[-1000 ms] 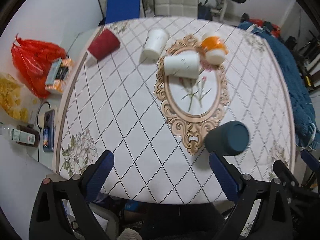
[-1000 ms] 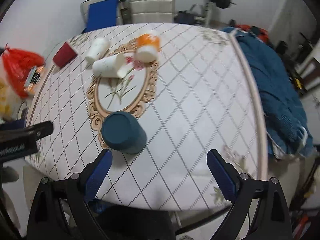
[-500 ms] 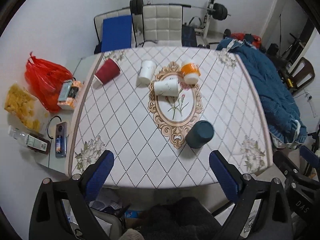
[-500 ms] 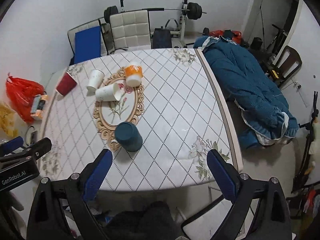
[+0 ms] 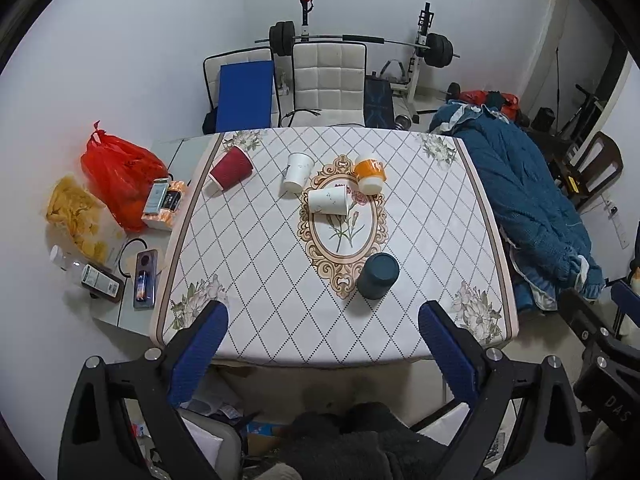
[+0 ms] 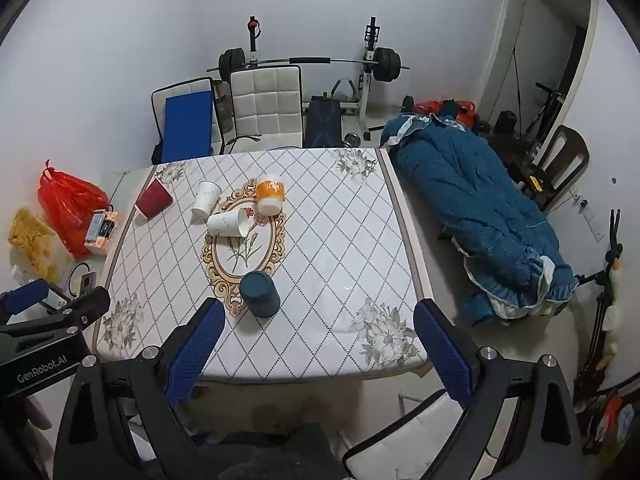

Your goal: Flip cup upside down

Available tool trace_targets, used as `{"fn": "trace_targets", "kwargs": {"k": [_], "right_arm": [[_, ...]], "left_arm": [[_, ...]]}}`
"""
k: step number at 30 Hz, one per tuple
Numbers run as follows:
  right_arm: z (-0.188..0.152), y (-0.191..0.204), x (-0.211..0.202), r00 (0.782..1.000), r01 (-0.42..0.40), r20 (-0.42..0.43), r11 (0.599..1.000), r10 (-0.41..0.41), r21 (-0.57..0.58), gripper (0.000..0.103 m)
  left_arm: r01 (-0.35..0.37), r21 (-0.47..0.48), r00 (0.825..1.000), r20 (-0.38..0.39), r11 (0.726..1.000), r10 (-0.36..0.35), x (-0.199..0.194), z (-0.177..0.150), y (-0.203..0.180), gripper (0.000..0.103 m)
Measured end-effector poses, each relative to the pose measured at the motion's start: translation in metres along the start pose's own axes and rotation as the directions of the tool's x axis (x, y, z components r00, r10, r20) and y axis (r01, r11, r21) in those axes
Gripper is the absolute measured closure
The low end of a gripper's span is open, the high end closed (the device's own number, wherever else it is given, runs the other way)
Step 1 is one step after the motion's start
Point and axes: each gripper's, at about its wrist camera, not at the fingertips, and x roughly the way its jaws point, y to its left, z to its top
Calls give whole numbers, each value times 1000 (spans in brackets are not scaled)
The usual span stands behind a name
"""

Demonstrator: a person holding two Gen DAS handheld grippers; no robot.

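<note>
Both tools had pulled well back from the table (image 5: 400, 344) since a second earlier, the left tool (image 5: 322, 344) and right tool (image 6: 316, 344) spread wide and empty, while the dark blue cup (image 5: 377, 276) stood inverted at the oval medallion's (image 5: 320, 240) near edge.

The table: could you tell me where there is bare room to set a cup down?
Bare cloth runs along the table right of the dark cup. The far-left part is crowded by the red cup, white cups and orange cup.
</note>
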Motion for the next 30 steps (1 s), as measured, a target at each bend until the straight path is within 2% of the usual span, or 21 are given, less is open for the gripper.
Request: {"fn": "trace_targets", "kwargs": {"k": [12, 19, 30], "right_arm": [[5, -13, -28, 1000, -21, -15, 1000, 21, 1, 5], [10, -12, -21, 998, -39, -41, 999, 39, -2, 5], [15, -13, -6, 997, -54, -62, 999, 54, 1, 5]], "left_arm": [[16, -1, 999, -30, 1000, -17, -13, -1, -9, 5], [6, -3, 998, -57, 1000, -6, -10, -5, -10, 5], [-6, -6, 999, -44, 1000, 6, -13, -2, -8, 5]]}}
